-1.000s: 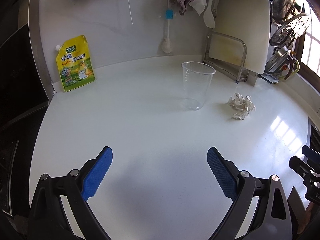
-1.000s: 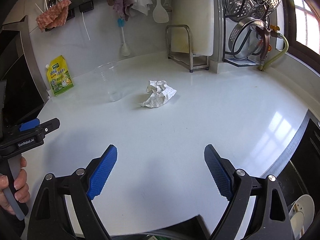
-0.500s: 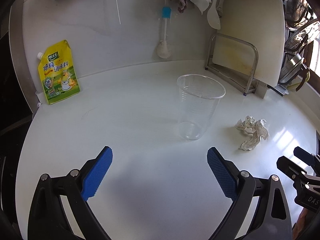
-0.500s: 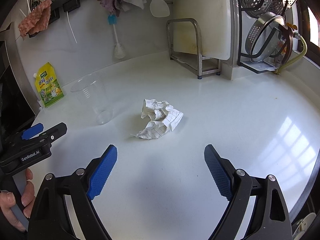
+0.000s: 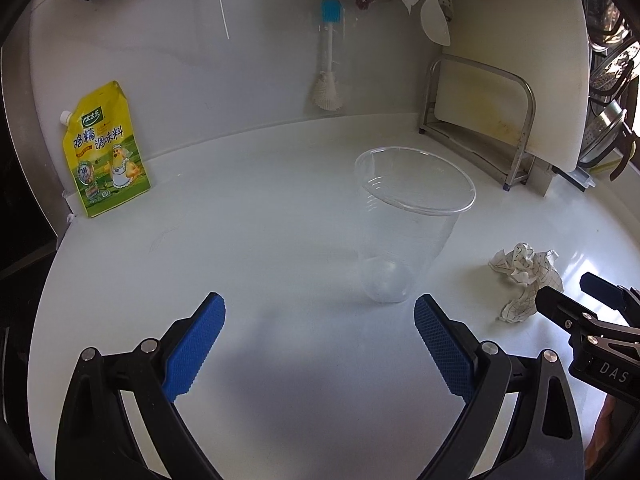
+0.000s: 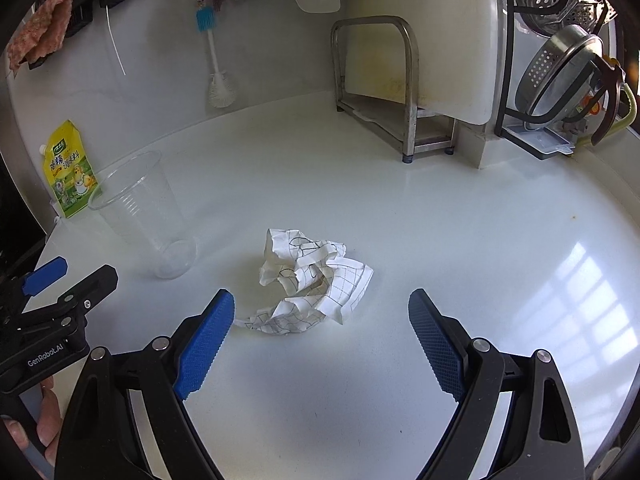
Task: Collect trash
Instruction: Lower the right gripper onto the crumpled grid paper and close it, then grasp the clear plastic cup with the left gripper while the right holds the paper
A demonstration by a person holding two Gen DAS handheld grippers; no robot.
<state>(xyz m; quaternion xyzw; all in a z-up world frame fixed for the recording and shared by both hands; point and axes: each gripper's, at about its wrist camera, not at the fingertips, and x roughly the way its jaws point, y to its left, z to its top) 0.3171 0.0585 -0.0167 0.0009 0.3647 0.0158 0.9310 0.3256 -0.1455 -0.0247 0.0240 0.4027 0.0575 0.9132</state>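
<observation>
A clear plastic cup (image 5: 408, 228) stands upright on the white counter, just beyond my open, empty left gripper (image 5: 320, 344) and a little right of its centre line. A crumpled ball of checked white paper (image 6: 308, 280) lies on the counter just ahead of my open, empty right gripper (image 6: 322, 340), between its blue pads. The paper also shows in the left wrist view (image 5: 524, 280), right of the cup. The cup shows in the right wrist view (image 6: 144, 212), left of the paper. A yellow seasoning pouch (image 5: 104, 152) leans on the back wall at the left.
A metal rack with a white cutting board (image 6: 416, 40) stands at the back right. A bottle brush (image 5: 328, 68), cloths and a spatula hang on the wall. A steamer and strainer rack (image 6: 560, 76) is at far right. The counter's right edge drops off.
Both grippers have moved forward: the cup has grown closer to the left gripper and the paper ball now lies just in front of the right gripper's pads. Both stay open.
</observation>
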